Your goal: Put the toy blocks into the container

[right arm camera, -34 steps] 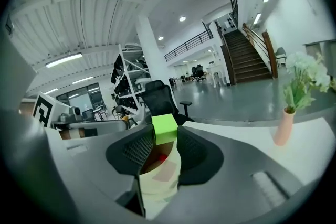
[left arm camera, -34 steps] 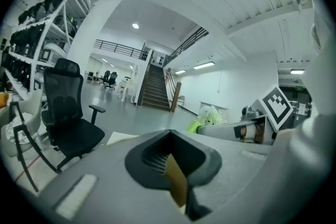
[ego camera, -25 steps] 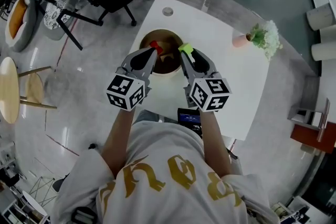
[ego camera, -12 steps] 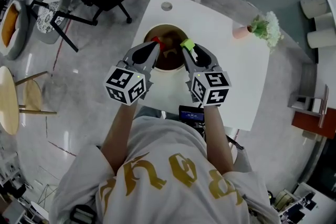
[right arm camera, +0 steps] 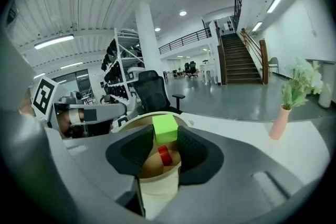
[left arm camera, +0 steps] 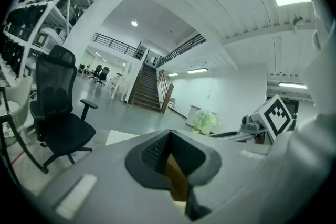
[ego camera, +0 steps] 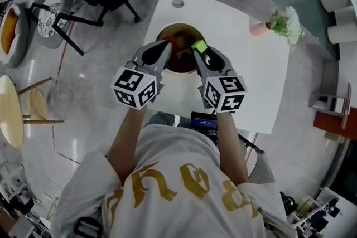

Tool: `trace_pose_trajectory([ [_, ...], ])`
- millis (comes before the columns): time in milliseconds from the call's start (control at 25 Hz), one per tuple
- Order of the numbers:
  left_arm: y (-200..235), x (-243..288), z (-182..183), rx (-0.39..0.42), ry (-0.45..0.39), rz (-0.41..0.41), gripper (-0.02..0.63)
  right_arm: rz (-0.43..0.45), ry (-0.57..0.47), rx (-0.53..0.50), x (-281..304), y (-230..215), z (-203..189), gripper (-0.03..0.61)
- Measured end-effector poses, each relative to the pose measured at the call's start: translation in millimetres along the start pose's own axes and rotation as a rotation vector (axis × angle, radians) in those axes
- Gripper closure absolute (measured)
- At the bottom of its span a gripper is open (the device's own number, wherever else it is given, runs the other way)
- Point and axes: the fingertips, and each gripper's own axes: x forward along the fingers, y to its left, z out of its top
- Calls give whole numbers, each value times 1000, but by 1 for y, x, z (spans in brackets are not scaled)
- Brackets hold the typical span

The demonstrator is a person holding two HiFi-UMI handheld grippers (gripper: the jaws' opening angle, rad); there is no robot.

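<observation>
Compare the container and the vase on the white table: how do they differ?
The container is wide with a broad open mouth; the vase is slim. The container is cream outside and brown inside; the vase is pink. The vase holds a green and white plant; the container holds no plant. Both stand upright on the table.

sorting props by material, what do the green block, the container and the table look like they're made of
green block: painted wood or plastic, hard to say which; flat even colour, matte faces, crisp edges.
container: possibly thick card or moulded fibre; matte cream outer wall, dull brown inside, no shine.
table: probably laminate or painted board; smooth, uniform white top.
</observation>
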Motion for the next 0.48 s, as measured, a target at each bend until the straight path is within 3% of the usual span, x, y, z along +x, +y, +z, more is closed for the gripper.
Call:
trace_pose_trajectory([
  [480,5,-2,-5,2,-6,1,613,-23,23,-8,3,-1,-17,405],
])
